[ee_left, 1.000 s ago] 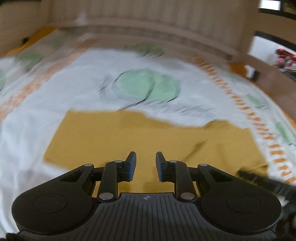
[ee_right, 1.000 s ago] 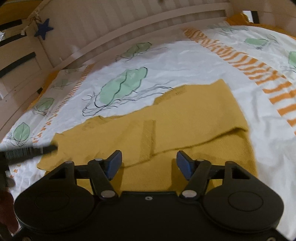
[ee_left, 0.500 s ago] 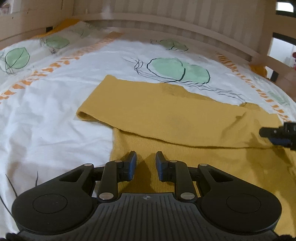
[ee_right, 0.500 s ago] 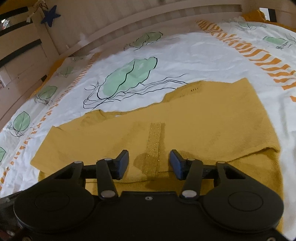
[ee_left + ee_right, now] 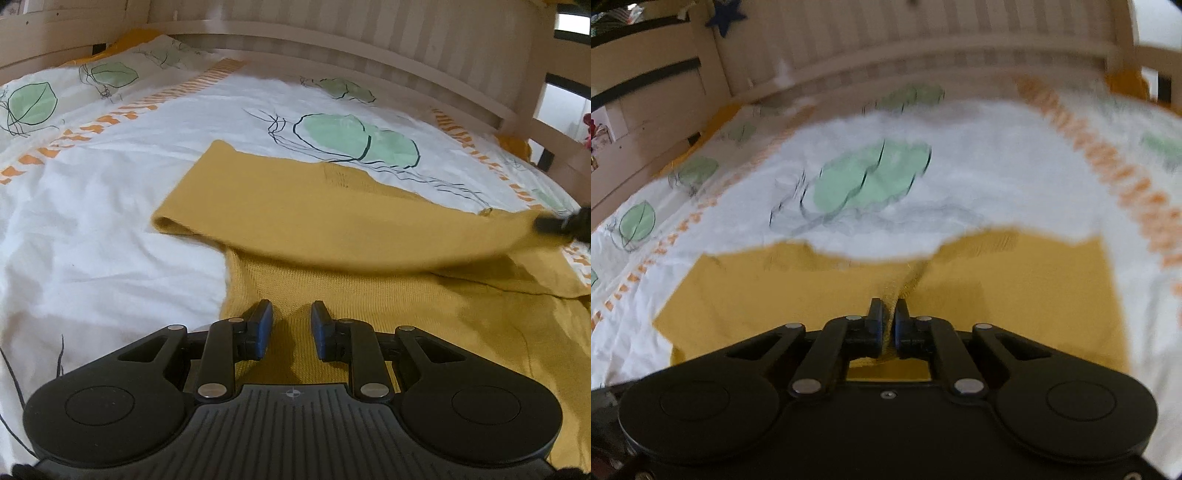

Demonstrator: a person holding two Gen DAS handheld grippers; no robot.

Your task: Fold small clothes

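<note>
A mustard-yellow knit sweater point(image 5: 332, 221) lies on the bed, with a sleeve folded across its body. My left gripper point(image 5: 291, 314) hovers low over the sweater's near left part. It stands open, its blue pads point(image 5: 263, 325) apart, and fabric lies under them, not between them. In the blurred right wrist view my right gripper point(image 5: 889, 314) is closing tight, pads pressing on a pinched ridge of the sweater point(image 5: 1015, 295) at its ribbed strip. The left wrist view shows the right gripper point(image 5: 554, 223) at the far right, holding the sleeve end raised off the body.
The white bedsheet point(image 5: 110, 221) with green leaf prints and orange stripes spreads around the sweater. A pale slatted bed rail point(image 5: 369, 40) curves along the far side. A dark blue star point(image 5: 726, 16) hangs on the rail at upper left.
My right gripper closed from wide open onto the ribbed strip and moved, lifting the sleeve end. My left gripper came down nearer the sweater, then held still with its gap unchanged.
</note>
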